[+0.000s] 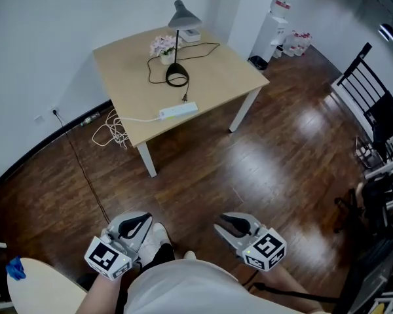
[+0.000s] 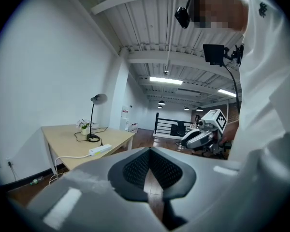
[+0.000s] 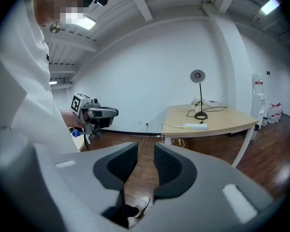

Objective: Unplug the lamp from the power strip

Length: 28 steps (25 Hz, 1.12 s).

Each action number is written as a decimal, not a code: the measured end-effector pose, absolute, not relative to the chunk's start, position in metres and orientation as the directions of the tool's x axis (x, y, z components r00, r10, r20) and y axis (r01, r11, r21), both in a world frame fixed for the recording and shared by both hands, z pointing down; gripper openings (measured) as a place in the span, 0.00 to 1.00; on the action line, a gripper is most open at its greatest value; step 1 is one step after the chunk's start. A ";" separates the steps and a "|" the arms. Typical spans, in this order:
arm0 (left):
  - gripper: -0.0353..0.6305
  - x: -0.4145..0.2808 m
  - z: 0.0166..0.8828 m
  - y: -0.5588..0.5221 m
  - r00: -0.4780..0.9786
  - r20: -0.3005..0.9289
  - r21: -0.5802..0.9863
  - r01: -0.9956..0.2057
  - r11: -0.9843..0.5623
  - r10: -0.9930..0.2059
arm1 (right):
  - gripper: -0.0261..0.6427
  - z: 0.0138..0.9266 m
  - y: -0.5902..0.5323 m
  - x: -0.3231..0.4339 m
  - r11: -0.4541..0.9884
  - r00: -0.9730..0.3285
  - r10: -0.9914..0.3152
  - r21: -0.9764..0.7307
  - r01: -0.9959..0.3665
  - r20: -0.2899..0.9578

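The left hand-held gripper (image 2: 150, 150) has its ribbed black pads pressed together at the tips with nothing in them. The right hand-held gripper (image 3: 146, 152) shows a narrow gap between its pads and is just as empty. Both hang low at the person's waist over the dark glossy wooden floor (image 1: 275, 149), well apart from the job. Straight ahead stands the square pale-wood counter (image 1: 229, 70) on white legs. The long white plastic power strip (image 1: 178, 110) lies near its front edge, long axis running side to side. It sits about midway between the two hands, so neither looks clearly nearer. A small black plug (image 1: 184, 99) stands on the strip's far side, and its thin black cord (image 1: 150, 67) loops back to the grey metal desk lamp (image 1: 177, 44), which has a slim stem and a round black base. I'd say the person has to walk up first.
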State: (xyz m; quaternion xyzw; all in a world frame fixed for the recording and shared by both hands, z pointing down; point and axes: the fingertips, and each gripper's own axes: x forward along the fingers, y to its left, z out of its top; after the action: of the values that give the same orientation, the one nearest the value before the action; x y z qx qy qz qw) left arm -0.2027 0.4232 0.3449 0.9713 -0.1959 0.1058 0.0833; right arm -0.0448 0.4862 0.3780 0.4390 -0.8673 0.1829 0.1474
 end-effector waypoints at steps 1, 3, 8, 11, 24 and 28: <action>0.06 -0.199 0.344 0.433 0.901 0.236 0.121 -0.399 -0.909 -0.364 | 0.20 0.377 0.496 -0.042 0.552 -0.574 -0.708 -0.185 -0.813 0.413; 0.06 -0.193 0.341 0.452 0.901 0.238 0.118 -0.397 -0.910 -0.363 | 0.20 0.374 0.514 -0.039 0.560 -0.579 -0.710 -0.178 -0.809 0.402; 0.06 -0.186 0.343 0.490 0.896 0.254 0.120 -0.402 -0.908 -0.364 | 0.21 0.370 0.549 -0.035 0.580 -0.599 -0.705 -0.178 -0.795 0.380; 0.06 -0.186 0.346 0.502 0.894 0.261 0.113 -0.404 -0.908 -0.365 | 0.21 0.367 0.559 -0.033 0.582 -0.599 -0.713 -0.167 -0.796 0.365; 0.06 -0.183 0.346 0.524 0.893 0.273 0.101 -0.396 -0.912 -0.358 | 0.20 0.368 0.583 -0.033 0.591 -0.603 -0.709 -0.159 -0.791 0.365; 0.06 -0.185 0.351 0.526 0.893 0.279 0.106 -0.395 -0.913 -0.354 | 0.20 0.370 0.584 -0.034 0.584 -0.597 -0.713 -0.159 -0.796 0.367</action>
State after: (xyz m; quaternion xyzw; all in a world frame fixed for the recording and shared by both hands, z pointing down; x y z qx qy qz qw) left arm -0.1854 0.5261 0.3508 0.9695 -0.1930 0.1281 0.0804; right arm -0.0342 0.5835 0.3699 0.4287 -0.8801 0.1552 0.1329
